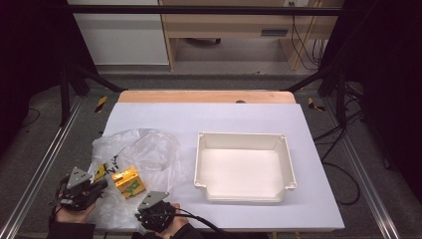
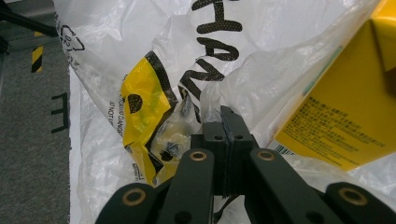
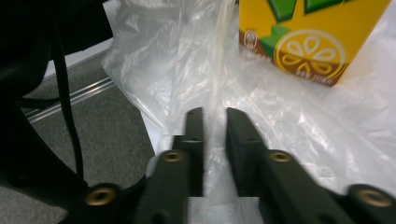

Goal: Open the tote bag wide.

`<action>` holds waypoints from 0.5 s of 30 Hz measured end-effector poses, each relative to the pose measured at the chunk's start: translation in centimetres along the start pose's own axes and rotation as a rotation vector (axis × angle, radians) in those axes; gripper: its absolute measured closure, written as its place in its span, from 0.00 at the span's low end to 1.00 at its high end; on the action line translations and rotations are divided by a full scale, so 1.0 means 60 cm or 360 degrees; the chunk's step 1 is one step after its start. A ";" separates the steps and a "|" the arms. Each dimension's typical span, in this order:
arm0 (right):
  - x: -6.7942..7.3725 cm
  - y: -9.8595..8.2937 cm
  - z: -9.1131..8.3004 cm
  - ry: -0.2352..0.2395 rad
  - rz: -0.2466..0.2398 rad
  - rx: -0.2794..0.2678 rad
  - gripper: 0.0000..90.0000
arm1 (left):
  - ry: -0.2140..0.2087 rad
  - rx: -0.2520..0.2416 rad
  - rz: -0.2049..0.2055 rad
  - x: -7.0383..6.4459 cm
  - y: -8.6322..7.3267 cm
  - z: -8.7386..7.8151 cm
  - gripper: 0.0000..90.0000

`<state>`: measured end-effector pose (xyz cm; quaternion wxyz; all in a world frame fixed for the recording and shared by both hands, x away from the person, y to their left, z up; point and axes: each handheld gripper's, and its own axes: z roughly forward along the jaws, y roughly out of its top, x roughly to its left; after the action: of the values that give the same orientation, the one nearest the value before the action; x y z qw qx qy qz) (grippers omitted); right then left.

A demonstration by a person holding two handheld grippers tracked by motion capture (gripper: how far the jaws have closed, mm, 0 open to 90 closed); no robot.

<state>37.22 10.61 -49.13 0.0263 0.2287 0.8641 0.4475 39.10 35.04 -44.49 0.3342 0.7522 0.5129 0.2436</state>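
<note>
A crumpled clear plastic bag with black lettering and a yellow patch lies on the left part of the table. A yellow drink carton rests in its folds near the front. My left gripper is at the bag's left edge. In the left gripper view its jaws are pressed together on the bag's film, with the carton to the right. My right gripper is at the bag's front edge. There it stands narrowly open with a fold of the bag running between the jaws, and the carton lies beyond.
An empty white tray sits right of the bag, on the white sheet that covers the table. Grey floor and metal rails run along the table's left side. A wooden strip edges the table's far side.
</note>
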 end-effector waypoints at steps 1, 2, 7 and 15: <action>0.001 0.002 -0.006 0.0000 -0.0003 -0.0040 0.80 | 0.0006 -0.0006 0.0006 -0.001 0.000 -0.001 1.00; 0.000 0.003 -0.011 0.0007 -0.0015 -0.0068 0.78 | 0.0007 -0.0010 0.0005 -0.001 0.000 -0.002 1.00; -0.013 0.023 -0.059 -0.0054 -0.0029 -0.0291 0.69 | 0.0004 -0.0012 0.0003 0.000 0.001 -0.003 1.00; -0.048 0.058 -0.106 -0.0265 -0.0007 -0.0485 0.59 | 0.0009 -0.0008 0.0018 0.000 0.002 -0.003 1.00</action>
<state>39.51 6.27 -43.03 0.1332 0.2564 0.7817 0.5527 39.03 35.03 -44.30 0.3335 0.7535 0.5091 0.2489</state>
